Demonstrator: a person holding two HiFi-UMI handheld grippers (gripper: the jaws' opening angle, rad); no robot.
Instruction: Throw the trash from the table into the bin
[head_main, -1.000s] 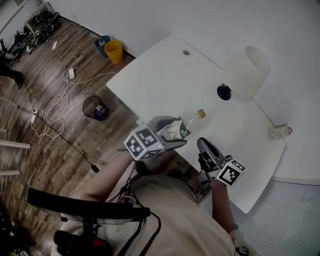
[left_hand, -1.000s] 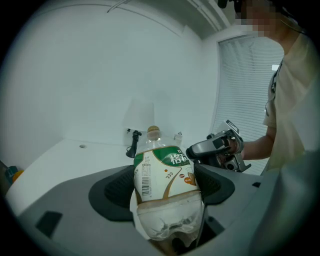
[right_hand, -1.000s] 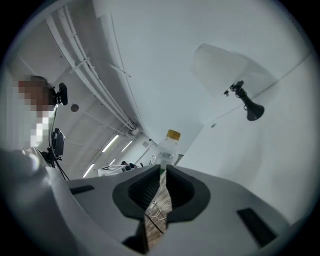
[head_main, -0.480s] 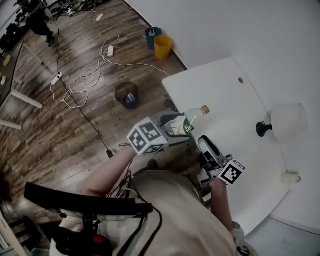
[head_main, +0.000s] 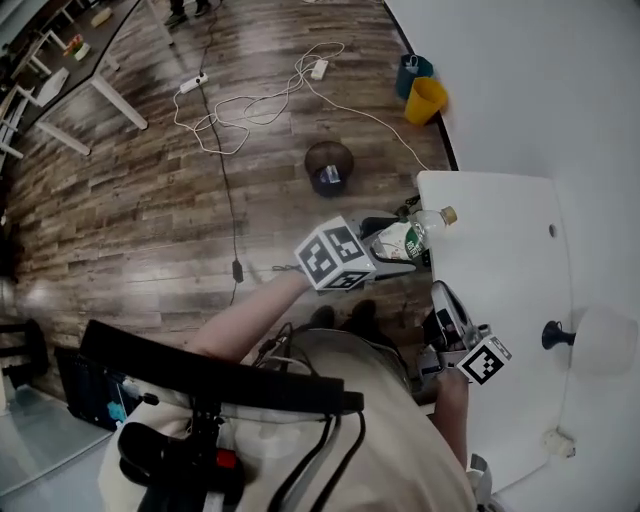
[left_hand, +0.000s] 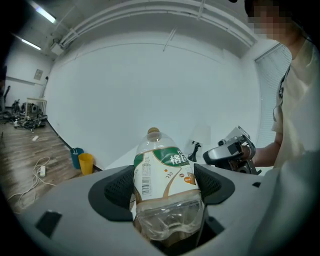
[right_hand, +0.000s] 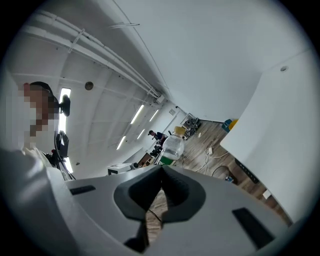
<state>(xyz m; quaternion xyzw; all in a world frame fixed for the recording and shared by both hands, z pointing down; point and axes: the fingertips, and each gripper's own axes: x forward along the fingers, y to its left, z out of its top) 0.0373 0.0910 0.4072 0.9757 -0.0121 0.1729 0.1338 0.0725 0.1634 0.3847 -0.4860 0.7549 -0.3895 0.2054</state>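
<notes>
While the left gripper (head_main: 400, 248) is clamped on a plastic bottle (head_main: 410, 239), the right gripper (head_main: 447, 300) has nothing in it. Its jaws are pressed together at the tips, and you only see wooden floor (head_main: 150, 200) through the little gap behind them.

The left gripper view shows it best. The bottle (left_hand: 165, 175) sits base-first between the two dark pads (left_hand: 119, 187), which squeeze it on both sides, so the jaws are only open as wide as the bottle. It's clear plastic with a green and white label and a tan cap pointing away from the camera. It looks pretty much empty.

From the head view, the bottle is held in the air right at the left corner of the white counter (head_main: 500, 250), with the cap just over the counter edge and the body out over the floor. The right gripper hangs nearer to the person, by the counter's near left edge, close to the left one but not touching it.

The bin (head_main: 329, 167) is a dark round wire one on the floor, further off and a bit left of the bottle, with something blue inside. Beyond it, by the wall, are a yellow bucket (head_main: 426, 100) and a blue bucket (head_main: 412, 72), just beside each other. White cables (head_main: 262, 100) snake over the floor left of them. A lamp (head_main: 592, 341) with a white shade stands on the right side of the counter.
</notes>
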